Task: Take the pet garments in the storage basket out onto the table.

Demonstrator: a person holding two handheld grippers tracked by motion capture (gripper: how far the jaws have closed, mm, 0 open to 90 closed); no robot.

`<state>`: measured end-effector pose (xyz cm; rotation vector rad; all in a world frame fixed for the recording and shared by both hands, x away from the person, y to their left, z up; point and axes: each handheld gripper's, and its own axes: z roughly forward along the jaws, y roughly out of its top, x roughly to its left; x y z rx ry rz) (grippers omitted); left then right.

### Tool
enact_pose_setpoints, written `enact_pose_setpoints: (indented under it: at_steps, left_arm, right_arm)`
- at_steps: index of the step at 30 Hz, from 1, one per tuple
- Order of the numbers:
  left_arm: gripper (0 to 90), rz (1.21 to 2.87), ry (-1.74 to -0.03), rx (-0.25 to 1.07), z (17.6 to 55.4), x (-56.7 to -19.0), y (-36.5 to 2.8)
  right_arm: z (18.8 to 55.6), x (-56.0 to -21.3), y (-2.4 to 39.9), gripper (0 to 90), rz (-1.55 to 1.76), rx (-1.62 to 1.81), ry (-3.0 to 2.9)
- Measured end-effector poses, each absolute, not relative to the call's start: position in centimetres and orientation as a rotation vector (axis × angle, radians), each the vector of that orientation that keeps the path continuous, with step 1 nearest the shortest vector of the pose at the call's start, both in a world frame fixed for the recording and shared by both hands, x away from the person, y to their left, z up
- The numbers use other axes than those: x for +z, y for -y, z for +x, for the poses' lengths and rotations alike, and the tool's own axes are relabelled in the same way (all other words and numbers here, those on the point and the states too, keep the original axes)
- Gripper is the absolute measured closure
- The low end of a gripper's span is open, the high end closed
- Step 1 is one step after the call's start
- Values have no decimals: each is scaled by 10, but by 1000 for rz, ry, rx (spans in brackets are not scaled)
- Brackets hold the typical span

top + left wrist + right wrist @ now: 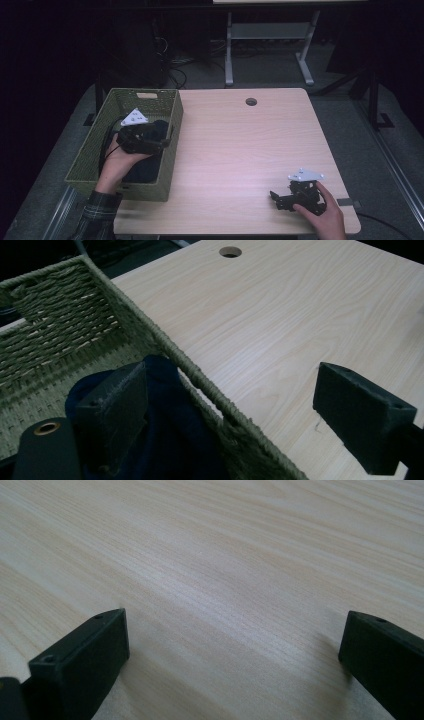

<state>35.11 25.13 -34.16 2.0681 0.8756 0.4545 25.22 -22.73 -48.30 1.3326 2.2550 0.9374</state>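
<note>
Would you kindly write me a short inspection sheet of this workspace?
Surface: pale wood table, cable hole near the far edge.
Job's things: green woven basket at the table's left edge, dark blue cloth inside.
Clutter: nothing seen.
Grippers: left gripper open, straddling the basket's right wall above the cloth; right gripper open, low over bare table.
Cables: tangle on the floor behind the basket.
Surroundings: dark room, another desk's white legs.

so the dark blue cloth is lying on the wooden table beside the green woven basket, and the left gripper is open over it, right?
Not quite: the dark blue cloth lies inside the green woven basket, not on the light wooden table. The left gripper view shows this. The left gripper is indeed open over it.
</note>
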Motion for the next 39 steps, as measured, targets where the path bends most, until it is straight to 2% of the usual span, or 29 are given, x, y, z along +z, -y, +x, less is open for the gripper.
enact_pose_setpoints:
  at_steps: [18, 31, 39]
  left_arm:
    - [138, 2079, -997, 495, 359, -355, -287]
    - [138, 2119, -1074, 466, 367, -375, -306]
    - [137, 2172, -1084, 424, 373, -389, -304]
  right_arm:
    - [252, -483, 227, 0, 1333, 937, -2255]
    - [252, -483, 227, 0, 1336, 938, -2254]
    - [252, -483, 227, 0, 1337, 939, -2254]
